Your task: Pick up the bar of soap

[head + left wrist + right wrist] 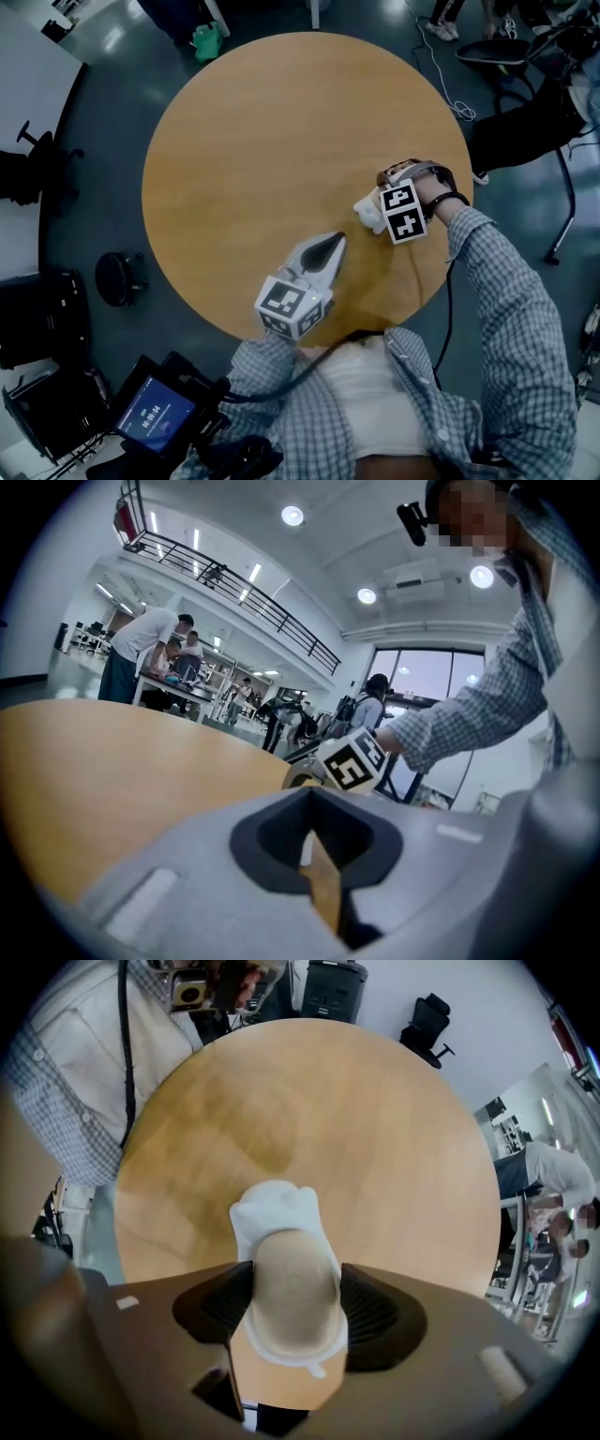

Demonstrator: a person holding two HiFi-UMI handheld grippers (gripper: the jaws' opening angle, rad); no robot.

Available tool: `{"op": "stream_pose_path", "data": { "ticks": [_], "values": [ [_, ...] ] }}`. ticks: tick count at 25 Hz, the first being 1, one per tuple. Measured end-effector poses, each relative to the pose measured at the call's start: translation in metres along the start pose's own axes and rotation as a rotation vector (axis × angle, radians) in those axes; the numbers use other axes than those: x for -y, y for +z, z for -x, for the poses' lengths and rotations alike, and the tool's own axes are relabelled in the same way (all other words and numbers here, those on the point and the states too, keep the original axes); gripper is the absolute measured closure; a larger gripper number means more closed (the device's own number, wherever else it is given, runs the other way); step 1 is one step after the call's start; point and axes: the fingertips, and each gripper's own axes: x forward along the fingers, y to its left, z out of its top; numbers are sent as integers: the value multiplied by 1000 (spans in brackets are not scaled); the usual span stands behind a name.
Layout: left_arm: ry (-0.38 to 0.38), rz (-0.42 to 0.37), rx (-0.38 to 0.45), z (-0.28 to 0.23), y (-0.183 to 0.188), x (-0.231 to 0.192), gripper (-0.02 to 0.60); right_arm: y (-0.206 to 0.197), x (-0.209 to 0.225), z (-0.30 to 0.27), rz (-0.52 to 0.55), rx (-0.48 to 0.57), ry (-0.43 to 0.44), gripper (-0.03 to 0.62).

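Note:
A tan bar of soap (291,1283) lies on a white soap dish (275,1208) on the round wooden table (262,141), near its right edge. My right gripper (294,1305) straddles the soap, one dark pad close against each side, jaws wide; no clear squeeze shows. In the head view the right gripper (375,212) covers the soap, and only a bit of the white dish (366,208) shows. My left gripper (334,244) rests over the table's near edge, its jaws drawn together with nothing in them. The left gripper (314,844) looks across the table at the right gripper's marker cube (352,759).
The table's edge (427,281) runs just right of the soap dish. Around the table on the dark floor are a black stool (117,278), a green object (208,40), black chairs (525,56) and a cable (441,75). Several people stand far behind the table.

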Motion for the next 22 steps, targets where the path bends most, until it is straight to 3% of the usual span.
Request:
{"op": "stream_pose_path", "data": {
  "ticks": [4,12,17,22],
  "values": [
    [2,5,3,1,-1,1,583,0,-1,0,23,-15,-28,304],
    [2,9,1,1,-1,2,583,-1,-3,6,-30,23,-36,324],
    [-2,11,1,4,-3,2,583,2,-5,12,-111,67,-41,327],
    [-8,15,0,4,-3,4,583,-1,0,23,-257,139,-76,330]
  ]
}}
